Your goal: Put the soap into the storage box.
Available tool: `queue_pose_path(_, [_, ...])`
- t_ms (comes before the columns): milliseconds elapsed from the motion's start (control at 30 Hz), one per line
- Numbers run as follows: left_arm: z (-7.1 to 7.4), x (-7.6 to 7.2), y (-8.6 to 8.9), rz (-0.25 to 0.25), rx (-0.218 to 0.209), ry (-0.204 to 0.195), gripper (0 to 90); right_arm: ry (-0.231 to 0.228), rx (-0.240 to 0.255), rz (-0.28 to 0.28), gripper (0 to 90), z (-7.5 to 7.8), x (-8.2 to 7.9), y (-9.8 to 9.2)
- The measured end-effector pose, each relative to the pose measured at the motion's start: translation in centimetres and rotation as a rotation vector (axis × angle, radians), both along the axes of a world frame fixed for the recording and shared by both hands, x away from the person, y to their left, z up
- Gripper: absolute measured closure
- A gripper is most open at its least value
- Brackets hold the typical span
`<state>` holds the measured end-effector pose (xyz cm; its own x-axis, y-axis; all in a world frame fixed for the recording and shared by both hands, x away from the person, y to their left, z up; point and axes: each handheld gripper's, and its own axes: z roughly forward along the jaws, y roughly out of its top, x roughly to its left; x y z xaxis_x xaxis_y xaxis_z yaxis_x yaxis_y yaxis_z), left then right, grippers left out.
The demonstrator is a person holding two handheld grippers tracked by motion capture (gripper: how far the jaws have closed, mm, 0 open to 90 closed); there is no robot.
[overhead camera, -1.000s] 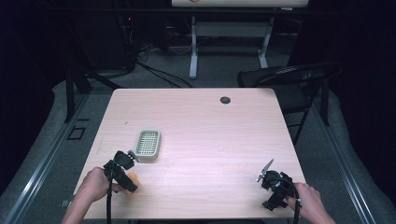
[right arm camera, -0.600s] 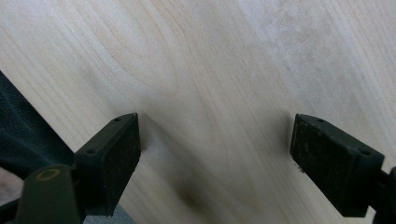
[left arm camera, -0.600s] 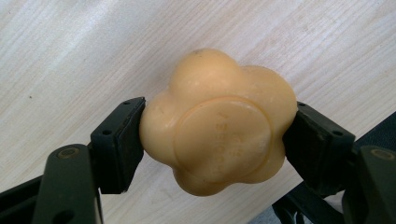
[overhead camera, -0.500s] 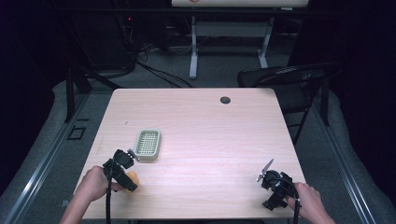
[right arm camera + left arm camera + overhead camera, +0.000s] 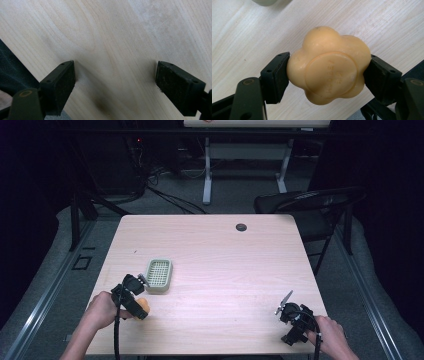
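A flower-shaped orange soap bar [image 5: 328, 66] sits between the two black pads [image 5: 275, 77] of my left gripper [image 5: 328, 75], which is shut on it just above the table. In the high view the left gripper [image 5: 136, 306] is at the table's front left with the soap [image 5: 142, 305] in it, just in front of a pale green soap dish [image 5: 159, 275]. My right gripper [image 5: 289, 311] rests at the front right of the table. Its jaws [image 5: 116, 82] stand wide apart over bare wood with nothing between them.
The light wooden table [image 5: 225, 265] has a small dark round disc [image 5: 241, 227] near its far edge. A black chair [image 5: 310, 207] stands beyond the far right corner. A corner of the green dish [image 5: 264, 2] shows at the top of the left gripper view.
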<state>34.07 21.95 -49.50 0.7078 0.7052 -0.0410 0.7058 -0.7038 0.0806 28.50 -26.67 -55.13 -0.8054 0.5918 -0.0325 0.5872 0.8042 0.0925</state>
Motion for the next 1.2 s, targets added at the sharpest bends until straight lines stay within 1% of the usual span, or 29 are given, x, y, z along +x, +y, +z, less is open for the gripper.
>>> queue_pose_path(67, [0.2, 0.1, 0.0, 0.001, -0.001, -0.008, 26.9, -0.001, -0.004, 0.002, 15.9, 0.0, 0.0, 0.0])
queue_pose_path(167, [0.5, 0.3, 0.0, 0.001, -0.001, -0.008, 26.9, -0.001, 0.0, 0.0, 15.9, 0.0, 0.0, 0.0])
queue_pose_path(200, [0.6, 0.4, -0.1, -0.003, 0.003, -0.016, 26.9, 0.0, 0.001, 0.0, 15.9, 0.0, 0.0, 0.0])
queue_pose_path(400, [1.1, 0.9, -0.2, -0.007, 0.0, -0.016, 26.9, 0.001, 0.001, -0.001, 15.9, 0.0, 0.0, 0.0])
queue_pose_path(433, [1.1, 0.9, -0.3, -0.003, -0.004, -0.021, 26.9, 0.001, 0.0, 0.0, 15.9, 0.0, 0.0, 0.0])
queue_pose_path(467, [1.2, 1.1, -0.3, -0.006, 0.002, -0.018, 26.9, 0.001, 0.001, -0.001, 15.9, 0.0, 0.0, 0.0])
queue_pose_path(500, [1.3, 1.2, -0.3, -0.006, 0.003, -0.025, 26.9, 0.001, 0.001, -0.001, 16.0, 0.0, 0.0, 0.0])
queue_pose_path(533, [1.4, 1.3, -0.3, -0.006, 0.003, -0.02, 26.9, 0.003, 0.0, -0.001, 16.0, 0.0, 0.0, 0.0])
queue_pose_path(700, [1.6, 1.9, -0.4, -0.007, 0.006, -0.022, 26.9, 0.003, 0.007, -0.001, 16.0, 0.0, 0.0, -0.1])
queue_pose_path(800, [1.8, 2.2, -0.6, -0.011, 0.012, -0.022, 26.9, 0.001, 0.003, 0.001, 15.9, 0.0, 0.0, -0.1])
queue_pose_path(833, [1.8, 2.3, -0.6, -0.008, 0.011, -0.032, 26.9, 0.005, 0.009, -0.003, 15.9, 0.0, 0.0, -0.1])
queue_pose_path(867, [2.0, 2.4, -0.7, -0.014, 0.014, -0.023, 26.9, 0.003, 0.007, -0.001, 15.9, 0.0, 0.0, -0.1])
queue_pose_path(933, [2.1, 2.6, -0.7, -0.01, 0.007, -0.027, 26.9, 0.004, 0.011, -0.003, 15.9, 0.0, 0.0, -0.1])
queue_pose_path(1133, [2.3, 3.0, -0.8, -0.007, 0.009, -0.037, 26.9, 0.007, 0.014, -0.004, 15.9, -0.1, 0.0, -0.1])
queue_pose_path(1200, [2.5, 3.2, -0.8, -0.008, 0.008, -0.031, 26.9, 0.007, 0.015, -0.004, 15.9, 0.0, 0.0, -0.1])
